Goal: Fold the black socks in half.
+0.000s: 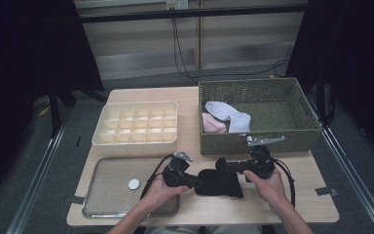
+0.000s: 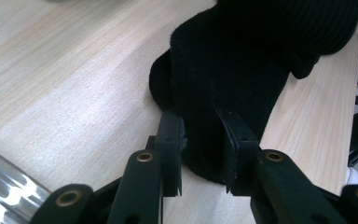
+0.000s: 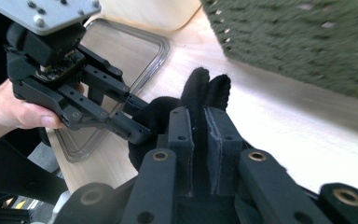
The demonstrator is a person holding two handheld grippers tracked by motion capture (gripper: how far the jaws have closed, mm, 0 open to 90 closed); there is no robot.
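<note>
Holding black sock at both ends on the desk, near the front edge, between tray and basket. Left gripper clamped across one end — cloth bunched between the pads, jaws part closed around the thick fold. Right gripper pinched nearly shut on the other end, a doubled tip of fabric standing up past its fingertips. Both grips appear firm; no slack seen at either pad.

Judged as handling: light, soft, wholly limp — no stiffness to carry shape, so any unsupported length likely to sag and fold. Knit surface looks grippy rather than slick; slip risk low, breakage risk nil. Stretchy, by appearance, so pulling apart likely to lengthen it before it moves.

Best hold: thick doubled cloth near cuff or toe, well inside the edge, not a single thin layer. Two-point hold as now suits folding or rolling; a single pinch at mid-length probably enough for lifting.

Also noted: divided box at the rear left, pale socks in the basket, small white disc in the tray.
</note>
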